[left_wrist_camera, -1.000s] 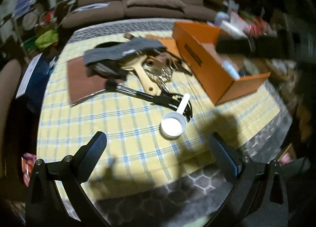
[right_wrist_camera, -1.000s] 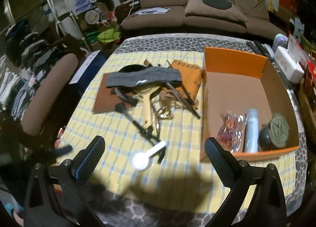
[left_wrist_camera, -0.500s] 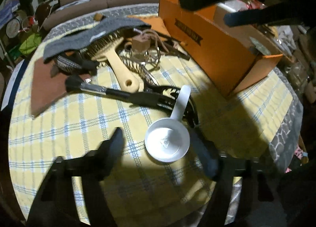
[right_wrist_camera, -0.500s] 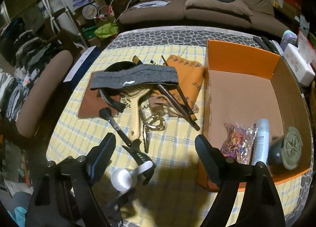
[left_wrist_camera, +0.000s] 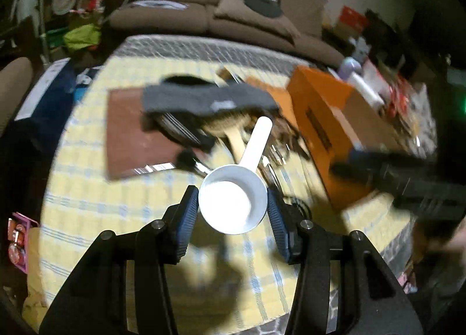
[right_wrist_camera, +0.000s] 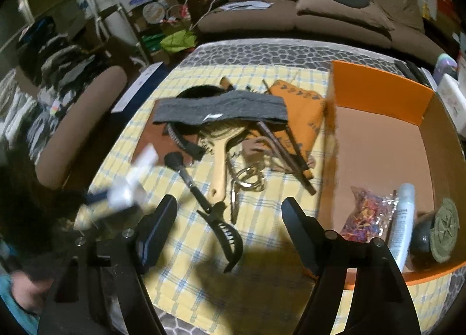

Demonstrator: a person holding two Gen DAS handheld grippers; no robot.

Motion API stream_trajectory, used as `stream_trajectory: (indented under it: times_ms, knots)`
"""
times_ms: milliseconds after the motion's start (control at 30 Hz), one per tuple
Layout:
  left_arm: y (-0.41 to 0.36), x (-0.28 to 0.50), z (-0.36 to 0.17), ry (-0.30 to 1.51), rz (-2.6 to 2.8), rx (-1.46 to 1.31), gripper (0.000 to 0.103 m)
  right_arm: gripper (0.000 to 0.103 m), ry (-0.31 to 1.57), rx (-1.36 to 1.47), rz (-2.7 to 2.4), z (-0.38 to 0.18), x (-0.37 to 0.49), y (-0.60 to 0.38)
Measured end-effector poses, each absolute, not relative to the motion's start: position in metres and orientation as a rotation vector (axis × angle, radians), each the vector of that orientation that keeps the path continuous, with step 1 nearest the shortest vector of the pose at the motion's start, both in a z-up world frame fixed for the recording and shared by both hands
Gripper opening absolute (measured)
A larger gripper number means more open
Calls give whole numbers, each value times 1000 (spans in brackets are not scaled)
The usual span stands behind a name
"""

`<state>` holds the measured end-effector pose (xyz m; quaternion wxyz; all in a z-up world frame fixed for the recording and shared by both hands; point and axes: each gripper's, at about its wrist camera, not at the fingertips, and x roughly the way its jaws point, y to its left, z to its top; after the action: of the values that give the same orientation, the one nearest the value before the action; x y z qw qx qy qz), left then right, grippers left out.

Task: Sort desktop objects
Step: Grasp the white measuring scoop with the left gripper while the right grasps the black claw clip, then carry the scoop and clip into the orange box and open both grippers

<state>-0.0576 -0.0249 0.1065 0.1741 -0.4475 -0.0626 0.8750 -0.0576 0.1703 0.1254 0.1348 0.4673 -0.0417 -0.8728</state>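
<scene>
Lifted since before, scoop (left_wrist_camera: pixel 233 204) sits clamped in closing left tongs (left_wrist_camera: pixel 233 218), seemingly off the counter (left_wrist_camera: pixel 87 212); right tongs (right_wrist_camera: pixel 230 224) narrowing, empty

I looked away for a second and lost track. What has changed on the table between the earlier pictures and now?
The left tongs have closed onto the bowl of the white scoop and lifted it off the yellow checked cloth; they were wide open before. The right tongs, with nothing between them, are narrowing and have dropped nearer the black hair claw. The pile under the grey headband and the orange box have not moved.
</scene>
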Motion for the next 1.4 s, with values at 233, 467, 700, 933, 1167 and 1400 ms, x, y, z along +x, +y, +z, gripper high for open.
stream_trajectory:
  times_ms: [233, 467, 700, 933, 1167, 1400]
  knots:
    - [-38, -69, 120, -185, 2509, -1237, 45, 45, 57, 1499, -2453, 87, -61, 139]
    - [-41, -69, 111, -217, 2479, -1259, 45, 45, 133, 1623, -2419, 52, -68, 136]
    - [-39, -66, 112, -260, 2462, -1255, 45, 22, 176, 1701, -2368, 31, -70, 133]
    - [-27, -63, 119, -269, 2449, -1227, 45, 20, 44, 1583, -2401, 60, -62, 151]
    - [-2, -63, 129, -279, 2429, -1194, 45, 20, -208, 1401, -2451, 108, -53, 188]
    - [55, -65, 138, -250, 2365, -1150, 45, 20, -320, 1312, -2591, 146, -58, 232]
